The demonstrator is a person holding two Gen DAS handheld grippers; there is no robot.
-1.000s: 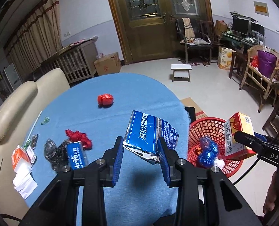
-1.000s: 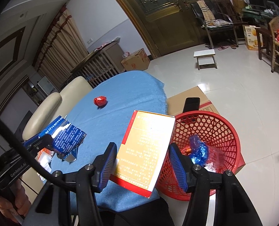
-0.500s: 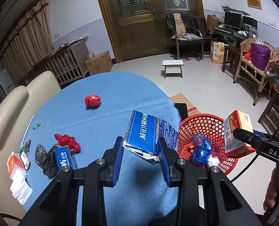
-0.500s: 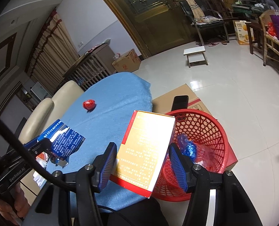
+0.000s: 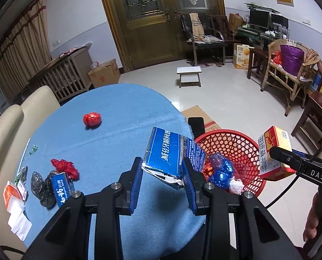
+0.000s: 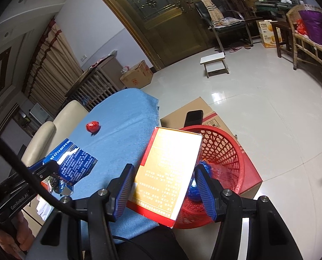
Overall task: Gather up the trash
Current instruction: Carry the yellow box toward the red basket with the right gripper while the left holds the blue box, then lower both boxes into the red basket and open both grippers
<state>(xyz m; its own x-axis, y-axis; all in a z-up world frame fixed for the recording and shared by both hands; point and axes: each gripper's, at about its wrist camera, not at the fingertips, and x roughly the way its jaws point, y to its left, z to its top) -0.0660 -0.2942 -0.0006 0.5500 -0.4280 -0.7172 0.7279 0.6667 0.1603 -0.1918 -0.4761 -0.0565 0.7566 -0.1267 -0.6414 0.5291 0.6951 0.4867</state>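
Home living room: wicker armchair, wooden double door

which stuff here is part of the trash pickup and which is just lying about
Part of the job:
- blue carton in left gripper
- orange box in right gripper
- red basket
- red wrapper ball

Just lying about:
- white stool
- cardboard box
- wicker chair

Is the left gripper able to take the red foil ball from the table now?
Probably not: the left gripper is already shut on the blue carton. The red foil ball lies unobstructed farther across the table.
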